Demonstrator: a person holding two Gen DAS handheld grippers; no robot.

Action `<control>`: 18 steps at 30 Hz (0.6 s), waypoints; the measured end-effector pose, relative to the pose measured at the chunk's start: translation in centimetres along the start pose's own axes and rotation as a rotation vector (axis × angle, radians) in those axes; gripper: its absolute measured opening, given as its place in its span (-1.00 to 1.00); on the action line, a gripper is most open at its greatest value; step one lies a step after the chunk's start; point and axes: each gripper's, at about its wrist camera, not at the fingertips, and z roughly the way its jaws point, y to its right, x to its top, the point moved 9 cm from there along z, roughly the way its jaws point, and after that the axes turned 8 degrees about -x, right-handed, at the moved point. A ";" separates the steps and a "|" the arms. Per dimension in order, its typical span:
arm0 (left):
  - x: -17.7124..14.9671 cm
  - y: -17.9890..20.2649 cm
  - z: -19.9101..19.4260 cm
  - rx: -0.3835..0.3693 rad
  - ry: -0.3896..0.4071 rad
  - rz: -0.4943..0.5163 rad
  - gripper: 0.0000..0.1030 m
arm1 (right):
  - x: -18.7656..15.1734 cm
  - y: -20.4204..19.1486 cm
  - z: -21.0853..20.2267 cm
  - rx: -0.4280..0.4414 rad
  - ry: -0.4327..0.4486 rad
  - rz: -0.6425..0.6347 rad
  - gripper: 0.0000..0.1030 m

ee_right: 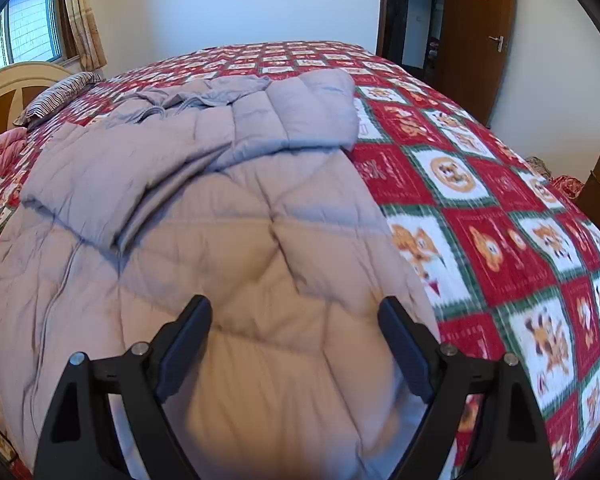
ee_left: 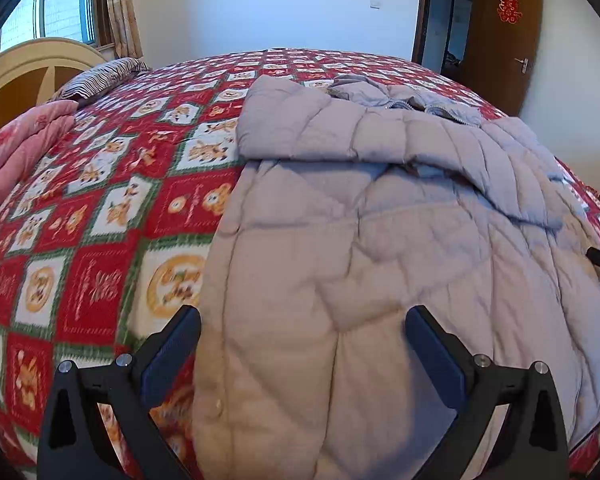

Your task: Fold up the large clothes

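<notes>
The matte black plastic left gripper point(ee_left: 302, 324) carries two wedge-shaped fingers with dark blue flat pads point(ee_left: 168, 354), triangular cut-outs in its arms and round silver screw heads at the joints. The matte black plastic right gripper point(ee_right: 294, 314) is built the same.

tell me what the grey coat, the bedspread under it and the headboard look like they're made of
Grey coat: looks like a padded, down-style shell, matte woven synthetic; stitched quilting lines and puffy panels, metal-looking zipper teeth at the collar.
Bedspread: soft printed fabric, probably fleece or flannel; fuzzy, blurred edges on the red, white and green squares.
Headboard: seemingly painted wood, cream with a smooth sheen, brown panels inset.
</notes>
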 end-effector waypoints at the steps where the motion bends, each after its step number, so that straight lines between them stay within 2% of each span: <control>1: -0.4 -0.1 -0.3 0.006 -0.001 0.001 0.98 | -0.4 0.2 -0.3 0.002 0.000 0.002 0.71; 5: -2.1 -1.0 -1.4 0.031 0.001 -0.010 0.98 | -1.6 1.0 -1.4 -0.006 0.006 0.019 0.71; 18: -6.3 -1.5 -2.9 -0.021 -0.003 -0.071 0.98 | -6.7 3.0 -4.9 -0.002 -0.003 0.033 0.71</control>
